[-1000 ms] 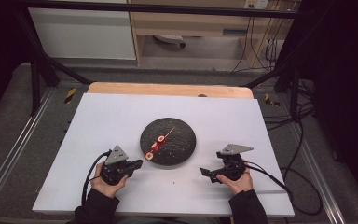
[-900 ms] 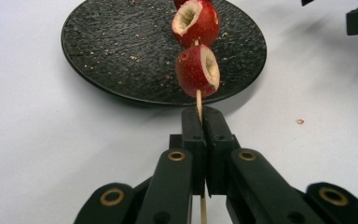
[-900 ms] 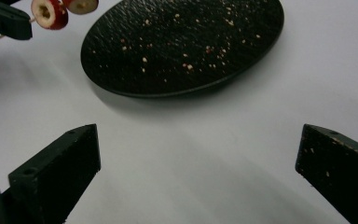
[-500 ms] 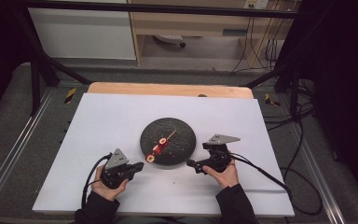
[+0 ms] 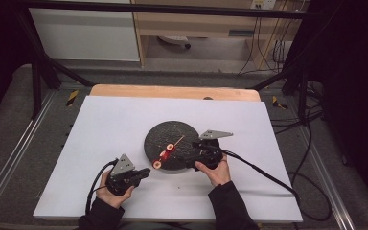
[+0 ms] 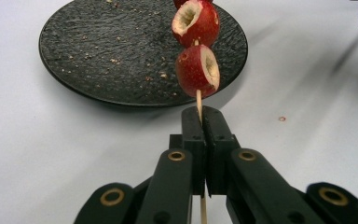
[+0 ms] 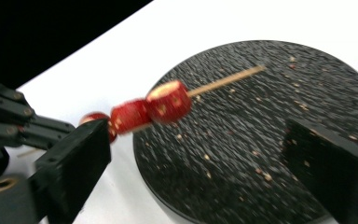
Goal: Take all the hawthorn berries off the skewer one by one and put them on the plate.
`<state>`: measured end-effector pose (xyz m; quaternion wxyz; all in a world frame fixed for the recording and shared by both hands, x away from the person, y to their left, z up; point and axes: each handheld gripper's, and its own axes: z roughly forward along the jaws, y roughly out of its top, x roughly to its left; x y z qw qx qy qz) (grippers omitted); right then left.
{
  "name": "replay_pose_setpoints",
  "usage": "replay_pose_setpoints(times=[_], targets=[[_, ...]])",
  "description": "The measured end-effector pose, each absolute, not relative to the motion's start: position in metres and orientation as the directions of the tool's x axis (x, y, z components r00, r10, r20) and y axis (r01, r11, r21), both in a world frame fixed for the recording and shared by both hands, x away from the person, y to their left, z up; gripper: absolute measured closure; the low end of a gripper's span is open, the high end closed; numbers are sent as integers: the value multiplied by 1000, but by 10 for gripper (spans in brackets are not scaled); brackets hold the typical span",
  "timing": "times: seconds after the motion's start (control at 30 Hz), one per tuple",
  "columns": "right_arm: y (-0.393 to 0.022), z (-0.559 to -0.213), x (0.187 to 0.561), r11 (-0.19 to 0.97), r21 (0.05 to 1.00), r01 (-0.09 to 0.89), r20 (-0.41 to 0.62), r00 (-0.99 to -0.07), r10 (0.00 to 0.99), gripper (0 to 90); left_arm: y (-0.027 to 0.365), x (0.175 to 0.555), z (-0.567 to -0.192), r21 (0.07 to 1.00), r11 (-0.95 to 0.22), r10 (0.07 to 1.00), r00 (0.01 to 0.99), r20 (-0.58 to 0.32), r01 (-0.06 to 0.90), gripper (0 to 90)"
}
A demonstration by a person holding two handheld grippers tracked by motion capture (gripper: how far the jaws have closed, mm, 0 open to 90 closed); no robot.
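Red apple chunks (image 6: 196,46) sit on a wooden skewer (image 5: 168,147) pinched tight by the left gripper (image 5: 143,173), slanting up-right over the black plate (image 5: 182,132) toward the nearby wide-open, empty right gripper (image 5: 190,155).

L tool (image 5: 143,173) sits low at the near-left, held in the person's L hand (image 5: 110,190), dark sleeve coming in from the bottom edge; it points up and to the right. In the left gripper view its jaws are pressed together w/ a thin wooden stick pinched between them. R tool (image 5: 191,162) is held in the R hand (image 5: 215,170), forearm angling in from the bottom; it points left. In the right gripper view its jaws stand wide apart, nothing between them.
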<state>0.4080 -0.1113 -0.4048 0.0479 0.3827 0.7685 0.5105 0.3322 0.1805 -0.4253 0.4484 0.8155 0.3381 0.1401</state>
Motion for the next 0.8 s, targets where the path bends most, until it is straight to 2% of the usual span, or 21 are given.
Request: replay_pose_setpoints(times=[0.03, 0.17, 0.2, 0.23, 0.5, 0.53, 0.8], targets=[[-109, -405, 411, 165, 817, 552, 344, -697, 629, 171, 180, 332, -425, 826, -371, 676, 733, -74, 425, 880], [-105, -408, 416, 140, 802, 581, 387, -683, 620, 264, 178, 331, -425, 828, -373, 672, 738, -70, 418, 880], [-105, -408, 416, 140, 802, 581, 387, -683, 620, 264, 177, 331, -425, 829, -373, 670, 739, -70, 417, 880], [-104, -409, 417, 128, 794, 595, 409, -677, 611, 305, 177, 330, -425, 830, -373, 668, 741, -70, 414, 880], [-102, -413, 421, 105, 782, 615, 447, -669, 594, 419, 171, 329, -425, 836, -375, 659, 750, -65, 402, 880], [-102, -414, 421, 102, 779, 618, 452, -668, 591, 456, 170, 328, -425, 835, -378, 659, 749, -60, 399, 880], [-102, -413, 423, 78, 766, 639, 488, -655, 576, 548, 170, 328, -425, 842, -370, 659, 750, -59, 392, 880]])
